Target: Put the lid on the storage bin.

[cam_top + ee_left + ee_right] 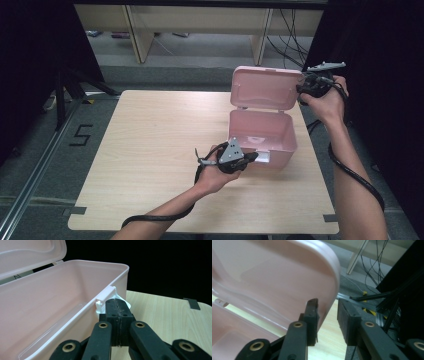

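The person's left forearm comes in low across the worktop, wrist bent so that the left gripper lies nearly level and points at the front wall of the pink box. Its fingers are pressed together with nothing visible between them, and their tips sit right at the white latch on the box's front rim; whether they touch it cannot be told. The right arm reaches farther out and higher, hand raised beside the upright lid, with the right gripper at the lid's right edge. In the right gripper view its fingers stand apart, the lid's rounded edge lies between them, close against one pad and clear of the other, so there is no clamp on it. The open box stands just ahead of the left fingers, its hollow in front of and below the right ones. The worktop is pale wood with rounded corners and grey tape tabs at its near edge. Beyond the fingers lie grey floor, light wooden furniture legs, dark curtains at both sides, loose cables, and a taped number on the floor well to the left.
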A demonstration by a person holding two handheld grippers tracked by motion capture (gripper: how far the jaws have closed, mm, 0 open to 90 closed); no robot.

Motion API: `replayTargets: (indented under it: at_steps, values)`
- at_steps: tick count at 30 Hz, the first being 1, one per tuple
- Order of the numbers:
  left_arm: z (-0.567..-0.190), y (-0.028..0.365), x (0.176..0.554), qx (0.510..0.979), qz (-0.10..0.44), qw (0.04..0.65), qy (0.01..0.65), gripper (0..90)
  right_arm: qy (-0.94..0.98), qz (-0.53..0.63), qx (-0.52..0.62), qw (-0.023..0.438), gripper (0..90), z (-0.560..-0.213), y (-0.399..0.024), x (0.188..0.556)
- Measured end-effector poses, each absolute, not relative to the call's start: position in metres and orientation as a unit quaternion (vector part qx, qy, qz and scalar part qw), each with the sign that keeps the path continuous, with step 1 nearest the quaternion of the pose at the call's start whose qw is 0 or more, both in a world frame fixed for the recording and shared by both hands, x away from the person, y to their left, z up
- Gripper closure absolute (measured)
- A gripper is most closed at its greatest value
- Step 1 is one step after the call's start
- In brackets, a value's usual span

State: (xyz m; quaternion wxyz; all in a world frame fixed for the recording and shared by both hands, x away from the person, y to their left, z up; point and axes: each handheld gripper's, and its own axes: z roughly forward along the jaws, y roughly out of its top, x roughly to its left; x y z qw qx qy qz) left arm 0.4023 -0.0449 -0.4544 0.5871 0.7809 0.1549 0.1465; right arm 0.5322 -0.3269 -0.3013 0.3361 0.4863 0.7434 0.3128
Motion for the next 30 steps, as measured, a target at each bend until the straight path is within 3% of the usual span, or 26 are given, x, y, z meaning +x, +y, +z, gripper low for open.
replayTargets:
  at_steps: [11, 30]
  values:
    - [-0.459, -0.052, 0.405, 0.783, 0.149, 0.585, 0.15, 89.0, 0.729, 0.314, 0.499, 0.347, 83.7, -0.302, -0.321, 0.533]
    - [-0.464, -0.06, 0.404, 0.783, 0.153, 0.586, 0.143, 89.1, 0.707, 0.335, 0.521, 0.342, 86.4, -0.305, -0.32, 0.53]
